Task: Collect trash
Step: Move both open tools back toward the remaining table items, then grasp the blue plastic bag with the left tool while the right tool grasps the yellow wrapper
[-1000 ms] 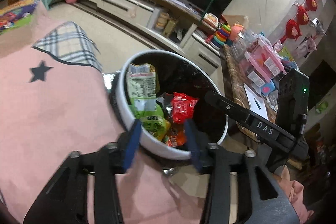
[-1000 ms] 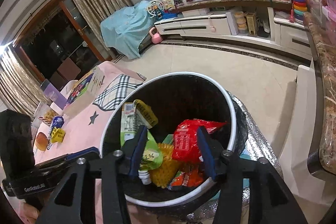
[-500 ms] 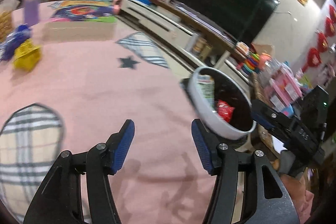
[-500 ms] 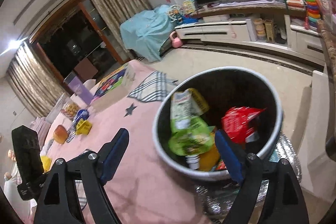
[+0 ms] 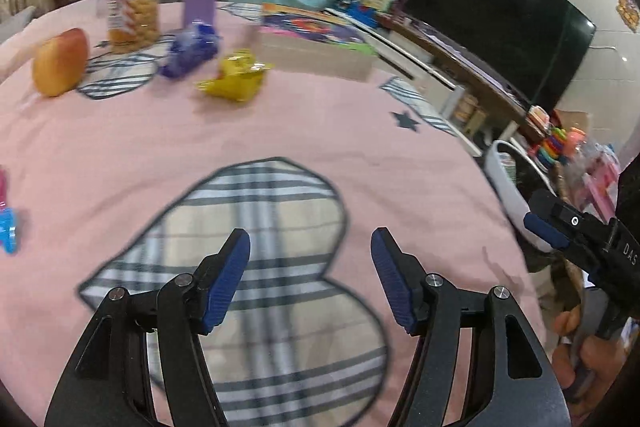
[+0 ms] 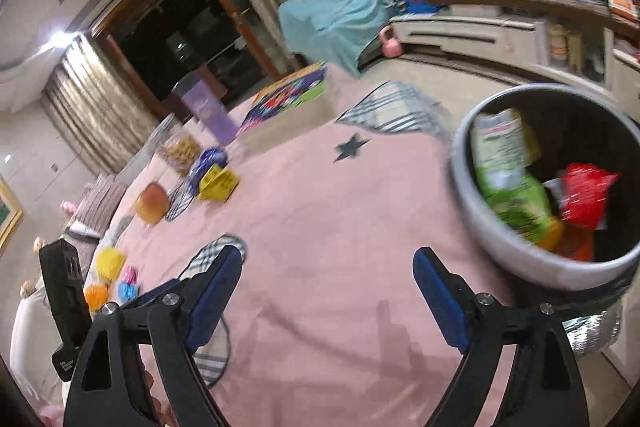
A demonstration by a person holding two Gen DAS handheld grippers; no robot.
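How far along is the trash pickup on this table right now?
Partly done: the bin already holds green and red wrappers. Nothing is in hand; the left claw and right claw are open and empty. A yellow wrapper and blue wrapper remain on the pink cloth.

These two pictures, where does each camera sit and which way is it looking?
Left wrist view: rides the left hand-held gripper, looking down across the pink tablecloth at a yellow wrapper; its open fingers and the person's other hand show.
Right wrist view: rides the right hand-held gripper, facing tablecloth and trash bin; open fingers show.
Shared: tablecloth, wrapper, bin, each other's gripper.
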